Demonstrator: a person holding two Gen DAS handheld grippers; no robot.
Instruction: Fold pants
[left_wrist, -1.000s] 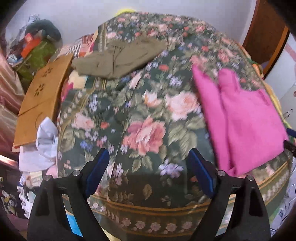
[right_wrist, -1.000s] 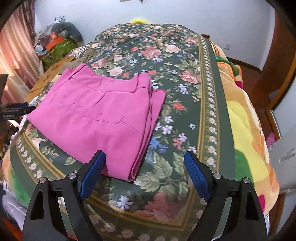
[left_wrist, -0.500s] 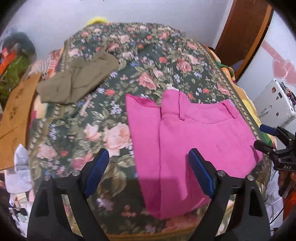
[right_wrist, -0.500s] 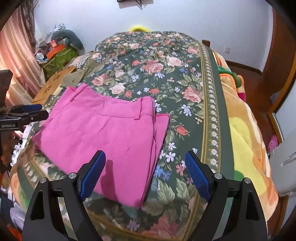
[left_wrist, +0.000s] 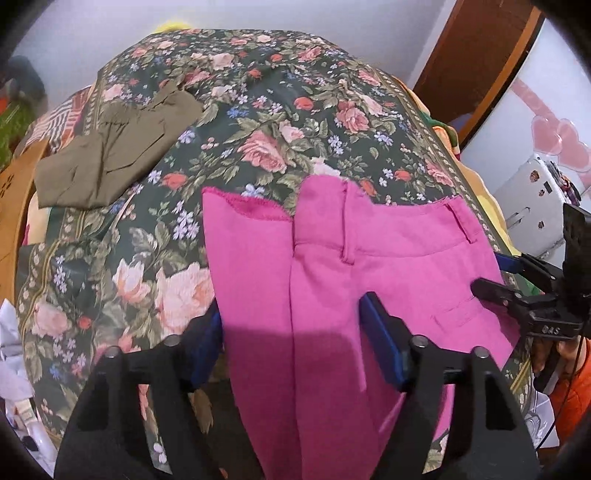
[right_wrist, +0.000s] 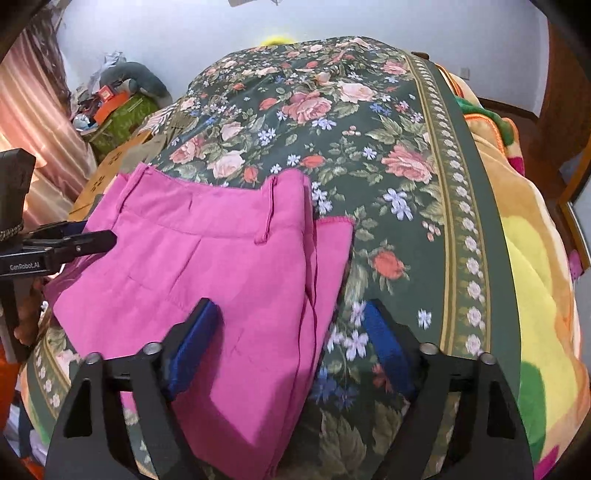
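Pink pants (left_wrist: 369, 280) lie folded on the floral bedspread (left_wrist: 258, 110), waistband toward the far side; they also show in the right wrist view (right_wrist: 207, 266). My left gripper (left_wrist: 295, 343) is open, its fingers straddling the pants' near left edge just above the cloth. My right gripper (right_wrist: 291, 343) is open, its left finger over the pants and its right finger over the bedspread (right_wrist: 369, 129). Each gripper shows at the other view's edge, the right one (left_wrist: 517, 280) and the left one (right_wrist: 74, 240).
Folded olive pants (left_wrist: 114, 155) lie at the bedspread's far left. A wooden board (left_wrist: 14, 206) and clutter stand left of the bed. An orange-yellow blanket (right_wrist: 532, 280) hangs along the right side. A white appliance (left_wrist: 535, 199) and a door stand to the right.
Both grippers have moved in over the pink pants and lower; the left one swung right from bare bedspread onto the pants' edge. Both jaws have narrowed a little.
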